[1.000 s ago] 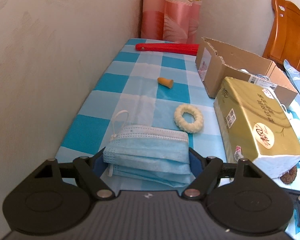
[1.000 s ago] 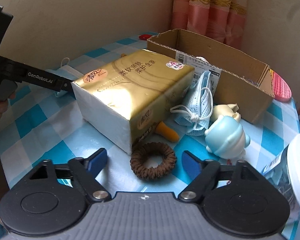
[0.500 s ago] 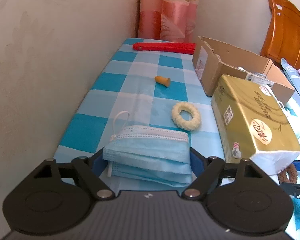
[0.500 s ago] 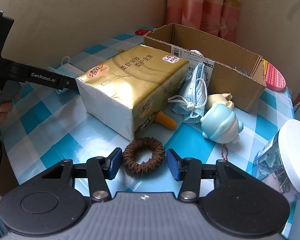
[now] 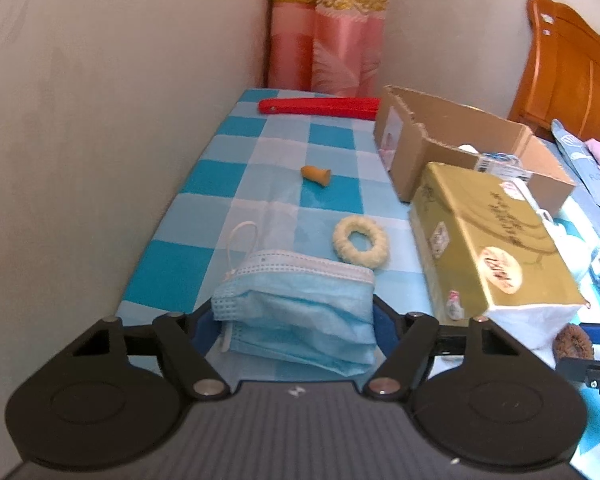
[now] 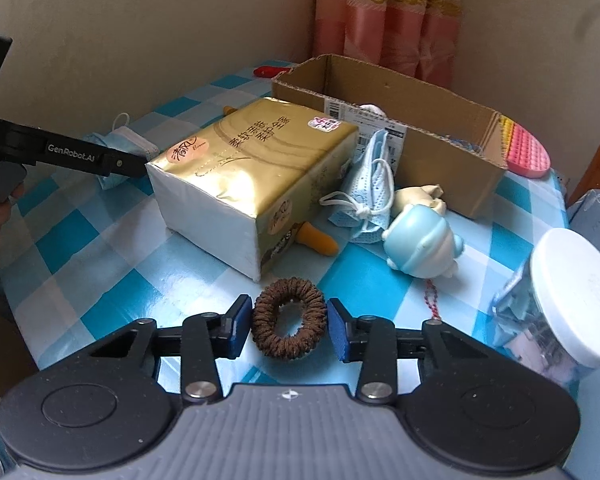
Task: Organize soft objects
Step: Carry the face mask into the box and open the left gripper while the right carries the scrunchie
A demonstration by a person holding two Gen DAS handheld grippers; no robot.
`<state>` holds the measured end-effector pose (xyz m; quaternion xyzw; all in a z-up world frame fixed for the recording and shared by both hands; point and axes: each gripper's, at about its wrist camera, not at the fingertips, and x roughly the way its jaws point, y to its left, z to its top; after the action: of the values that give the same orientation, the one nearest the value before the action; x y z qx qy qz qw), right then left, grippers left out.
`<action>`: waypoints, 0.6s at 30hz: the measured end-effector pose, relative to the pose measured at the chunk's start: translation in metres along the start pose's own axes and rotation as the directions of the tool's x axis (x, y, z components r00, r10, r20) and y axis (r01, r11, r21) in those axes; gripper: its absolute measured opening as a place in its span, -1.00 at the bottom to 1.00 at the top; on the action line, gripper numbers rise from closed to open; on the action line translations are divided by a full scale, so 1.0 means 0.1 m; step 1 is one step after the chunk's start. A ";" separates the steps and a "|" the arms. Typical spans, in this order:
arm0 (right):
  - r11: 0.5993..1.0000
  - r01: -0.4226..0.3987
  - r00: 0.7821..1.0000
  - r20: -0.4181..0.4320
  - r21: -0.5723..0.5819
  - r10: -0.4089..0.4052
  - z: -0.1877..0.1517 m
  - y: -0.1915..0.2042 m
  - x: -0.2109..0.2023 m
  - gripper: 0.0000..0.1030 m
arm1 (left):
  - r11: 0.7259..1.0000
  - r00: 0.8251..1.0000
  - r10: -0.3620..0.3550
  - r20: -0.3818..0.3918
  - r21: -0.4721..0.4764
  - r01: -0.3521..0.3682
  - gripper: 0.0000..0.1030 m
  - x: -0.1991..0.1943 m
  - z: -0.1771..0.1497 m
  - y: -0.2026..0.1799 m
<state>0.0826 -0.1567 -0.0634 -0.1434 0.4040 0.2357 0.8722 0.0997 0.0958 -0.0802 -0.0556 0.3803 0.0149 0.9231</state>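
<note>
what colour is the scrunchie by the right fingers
Brown scrunchie, clearest in the right wrist view.

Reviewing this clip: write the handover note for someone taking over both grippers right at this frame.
Left gripper: jaws have just been closing around the folded blue face mask lying on the table; pads look to be pressing its ends.
Right gripper: jaws have just been closing around the brown hair tie; pads at its sides, firm contact not clear.
Cardboard box sits behind the gold tissue pack. Still loose on the table: white hair tie, second mask, blue squishy toy.
Done: neither piece is lifted yet.
Left: finish both grips, then probably box them.
</note>
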 end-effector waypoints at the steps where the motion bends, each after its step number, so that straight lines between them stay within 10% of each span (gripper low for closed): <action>1: 1.000 0.004 1.000 0.003 0.000 -0.004 -0.01 0.00 -0.03 -0.11 | 1.000 1.000 -0.005 0.003 0.008 0.005 0.42 -0.03 0.00 -0.01; 18: 1.000 0.023 0.996 0.085 0.018 -0.025 0.14 -0.18 -0.47 -0.11 | 0.985 0.992 -0.126 0.029 0.119 0.122 0.42 -0.60 0.16 -0.30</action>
<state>0.0747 -0.1791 -0.0172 -0.1305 0.3666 0.2276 0.8926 0.0708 0.0685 -0.0239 -0.0248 0.3596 -0.0640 0.9306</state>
